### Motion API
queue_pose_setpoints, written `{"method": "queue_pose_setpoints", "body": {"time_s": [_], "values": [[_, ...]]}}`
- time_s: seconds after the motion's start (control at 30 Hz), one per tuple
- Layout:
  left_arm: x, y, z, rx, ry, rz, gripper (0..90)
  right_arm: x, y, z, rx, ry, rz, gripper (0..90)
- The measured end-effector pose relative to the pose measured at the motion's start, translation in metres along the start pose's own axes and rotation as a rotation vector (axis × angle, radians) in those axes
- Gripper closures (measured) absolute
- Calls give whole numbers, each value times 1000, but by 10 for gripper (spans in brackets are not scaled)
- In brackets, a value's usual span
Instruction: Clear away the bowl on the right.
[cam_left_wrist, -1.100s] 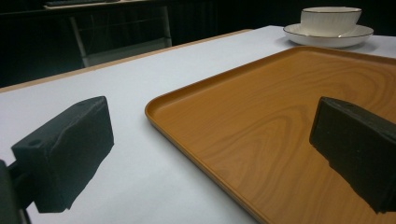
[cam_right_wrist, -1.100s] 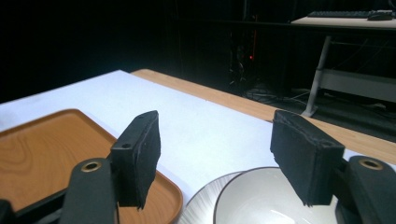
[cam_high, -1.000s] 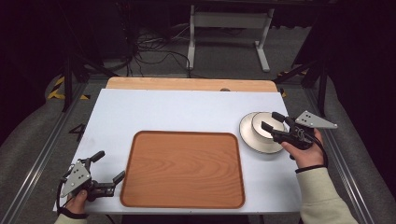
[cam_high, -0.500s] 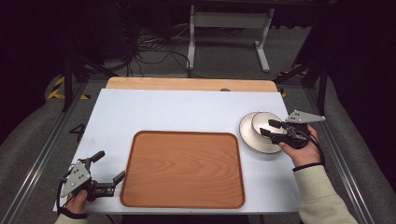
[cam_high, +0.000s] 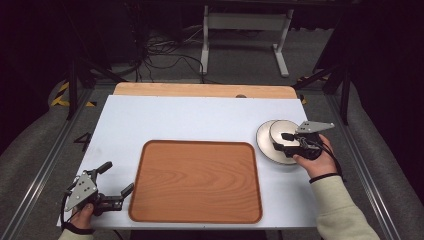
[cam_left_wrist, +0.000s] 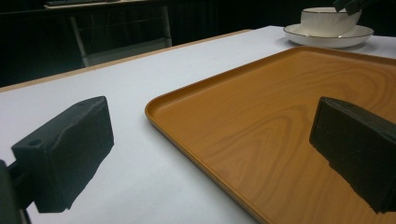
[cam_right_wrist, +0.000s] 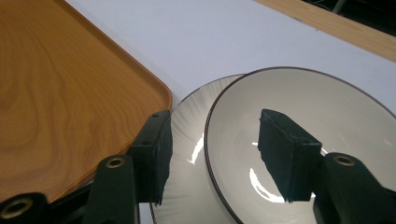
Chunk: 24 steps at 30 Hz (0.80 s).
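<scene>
A white bowl (cam_high: 282, 131) stands on a white plate (cam_high: 262, 142) at the table's right side, just beyond the corner of a wooden tray (cam_high: 197, 182). My right gripper (cam_high: 281, 142) hangs over the bowl, open. In the right gripper view its jaws (cam_right_wrist: 215, 135) straddle the bowl's (cam_right_wrist: 327, 107) near rim, one jaw inside the bowl and the other over the plate (cam_right_wrist: 191, 121). My left gripper (cam_high: 119, 178) rests open at the front left, beside the tray's left edge. In the left gripper view the gripper (cam_left_wrist: 210, 154) frames the tray (cam_left_wrist: 280, 93), with the bowl (cam_left_wrist: 327, 21) far off.
The white table (cam_high: 175, 120) has a wooden strip (cam_high: 200, 90) along its far edge. Behind it are a metal stand (cam_high: 245, 25) and cables on the floor (cam_high: 165, 60). Metal rails run along both sides of the table.
My right gripper has moved a little to the left, farther over the bowl. The left gripper has stayed where it was.
</scene>
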<state>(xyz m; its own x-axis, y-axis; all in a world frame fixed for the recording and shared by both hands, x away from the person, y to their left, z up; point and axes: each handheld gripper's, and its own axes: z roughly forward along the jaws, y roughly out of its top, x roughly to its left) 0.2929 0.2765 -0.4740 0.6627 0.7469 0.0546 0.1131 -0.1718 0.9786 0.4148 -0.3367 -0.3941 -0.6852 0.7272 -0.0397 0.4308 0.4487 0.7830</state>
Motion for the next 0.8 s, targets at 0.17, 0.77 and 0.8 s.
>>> {"method": "queue_pose_setpoints", "body": {"time_s": [0.17,0.77,0.8], "values": [[0,0,0,0,0,0,3,-2,-2,6,39,9,1,495],[0,0,0,1,0,0,3,2,-5,17,140,7,-73,760],[0,0,0,0,0,0,3,3,-5,17,140,4,-75,780]]}}
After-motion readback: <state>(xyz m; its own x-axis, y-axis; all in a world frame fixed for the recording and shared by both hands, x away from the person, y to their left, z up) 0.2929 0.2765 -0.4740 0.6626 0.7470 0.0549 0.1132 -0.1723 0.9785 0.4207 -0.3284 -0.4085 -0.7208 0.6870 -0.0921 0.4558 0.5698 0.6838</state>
